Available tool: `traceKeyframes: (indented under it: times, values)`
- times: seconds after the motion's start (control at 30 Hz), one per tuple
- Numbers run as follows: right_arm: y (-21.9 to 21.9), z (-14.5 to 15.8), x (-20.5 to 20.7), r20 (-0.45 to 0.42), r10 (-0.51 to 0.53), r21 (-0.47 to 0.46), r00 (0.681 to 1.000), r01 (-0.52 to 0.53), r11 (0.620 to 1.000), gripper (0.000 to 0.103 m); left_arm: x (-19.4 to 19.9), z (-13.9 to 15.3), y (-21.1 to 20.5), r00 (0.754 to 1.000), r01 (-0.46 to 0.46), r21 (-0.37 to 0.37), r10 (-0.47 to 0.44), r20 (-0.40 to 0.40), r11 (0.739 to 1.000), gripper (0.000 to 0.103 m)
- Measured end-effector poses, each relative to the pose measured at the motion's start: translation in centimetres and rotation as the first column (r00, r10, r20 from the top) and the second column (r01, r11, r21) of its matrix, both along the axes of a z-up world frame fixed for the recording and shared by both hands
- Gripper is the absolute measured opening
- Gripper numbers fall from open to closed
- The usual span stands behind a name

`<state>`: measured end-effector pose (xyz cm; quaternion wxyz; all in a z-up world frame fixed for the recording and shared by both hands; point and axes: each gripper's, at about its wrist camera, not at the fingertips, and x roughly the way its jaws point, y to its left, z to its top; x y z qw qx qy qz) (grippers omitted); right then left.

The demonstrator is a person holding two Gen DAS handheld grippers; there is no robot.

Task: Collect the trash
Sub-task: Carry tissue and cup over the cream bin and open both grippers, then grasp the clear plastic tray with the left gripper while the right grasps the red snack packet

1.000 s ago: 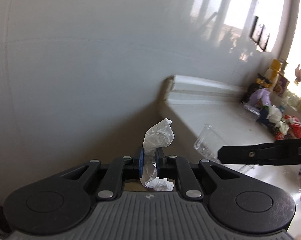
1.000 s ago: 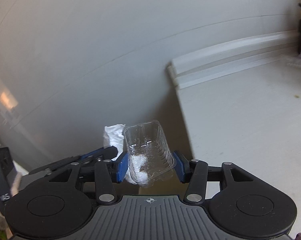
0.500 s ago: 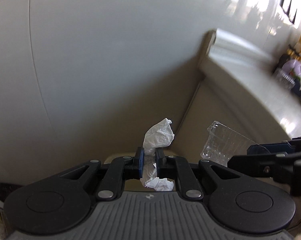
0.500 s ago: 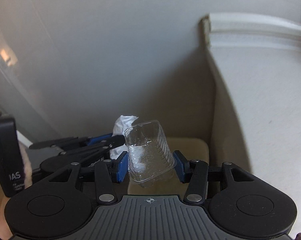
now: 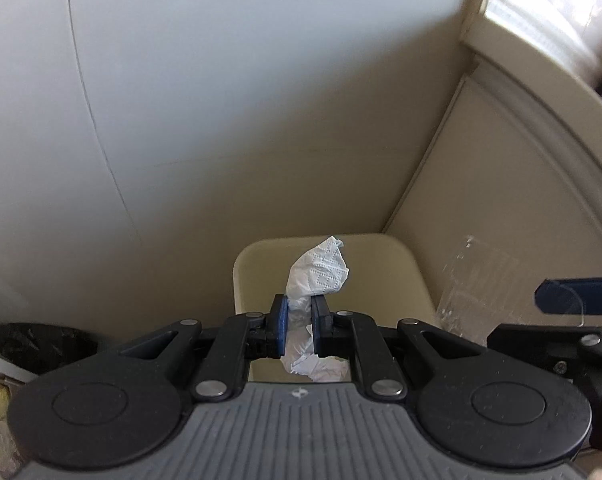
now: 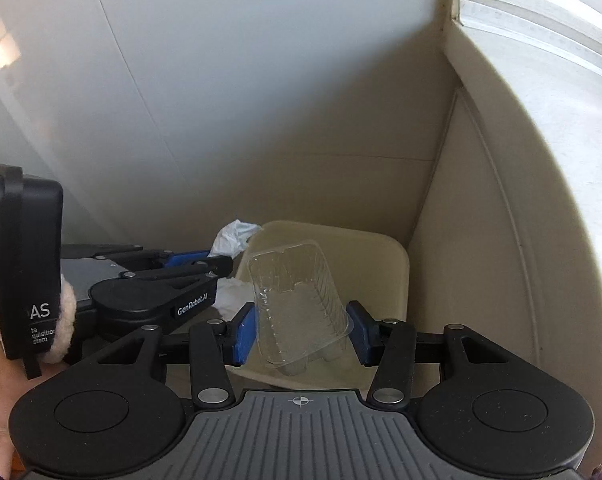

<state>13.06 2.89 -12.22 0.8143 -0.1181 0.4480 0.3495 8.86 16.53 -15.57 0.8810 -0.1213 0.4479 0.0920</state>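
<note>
My left gripper [image 5: 299,308] is shut on a crumpled white tissue [image 5: 319,272], which sticks up between its blue pads above a beige bin [image 5: 245,268] on the floor. In the right wrist view my right gripper [image 6: 301,330] is shut on a clear plastic tray [image 6: 297,300], held over the same beige bin [image 6: 385,272]. The left gripper [image 6: 197,264] with its white tissue [image 6: 233,236] shows at the left of that view, just beside the bin's rim. The clear tray [image 5: 477,280] and a right fingertip [image 5: 573,296] appear at the right of the left wrist view.
The bin stands in a corner between a pale grey wall [image 5: 221,100] and a beige cabinet side [image 6: 481,220]. A dark object [image 5: 41,344] lies on the floor at the far left. A countertop edge [image 6: 541,28] runs along the upper right.
Both grippers have sunk and tipped downward toward the corner. The beige bin has come into view beneath them. The tissue and the tray stay gripped as before.
</note>
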Motion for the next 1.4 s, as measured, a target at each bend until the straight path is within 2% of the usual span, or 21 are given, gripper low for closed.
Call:
traceKeyframes:
  times: [0.17,0.2,0.27,0.3,0.37,0.5,0.57,0.73,1.17,1.4]
  values:
    - [0.2,-0.6,-0.9,0.067,-0.012,-0.013,0.998,0.013,1.000,0.049,0.3,-1.2,0.1,1.000,0.002,-0.002,-0.002,-0.020,1.000,0.011]
    - [0.3,-0.6,-0.9,0.078,-0.016,-0.006,0.997,0.016,1.000,0.052,1.5,-1.4,-0.3,1.000,0.002,-0.001,-0.002,-0.021,1.000,0.011]
    - [0.4,-0.1,-1.3,0.100,-0.025,-0.004,0.995,0.025,1.000,0.057,1.6,-1.7,-0.3,1.000,0.001,0.000,-0.001,-0.020,1.000,0.013]
    - [0.5,0.0,-1.3,0.105,-0.028,-0.007,0.994,0.029,1.000,0.059,1.7,-1.8,-0.4,1.000,0.000,0.002,0.000,-0.018,1.000,0.015]
    - [0.5,0.5,-1.7,0.111,-0.033,0.002,0.993,0.033,0.999,0.068,2.0,-2.0,-0.6,1.000,-0.009,0.013,0.009,-0.023,1.000,0.028]
    - [0.3,0.8,-1.8,0.103,-0.038,0.014,0.994,0.037,0.999,0.070,1.8,-2.1,-0.7,0.999,-0.006,0.018,0.007,-0.033,1.000,0.035]
    - [0.1,0.7,-1.5,0.095,-0.041,0.013,0.995,0.040,0.999,0.071,1.8,-2.1,-0.7,0.999,-0.006,0.018,0.006,-0.036,1.000,0.043]
    - [0.3,0.2,-0.7,0.085,-0.034,0.006,0.996,0.034,0.999,0.072,1.8,-2.1,-0.9,0.999,0.002,0.017,-0.002,-0.043,1.000,0.050]
    - [0.6,-0.1,0.1,0.081,-0.022,0.001,0.997,0.022,1.000,0.073,3.0,-2.0,-1.3,0.999,0.001,0.006,-0.001,-0.033,1.000,0.058]
    - [-0.2,1.6,-0.3,0.072,-0.018,0.039,0.997,0.016,0.999,0.073,2.5,-1.1,-1.1,1.000,-0.009,-0.009,0.009,-0.009,1.000,0.066]
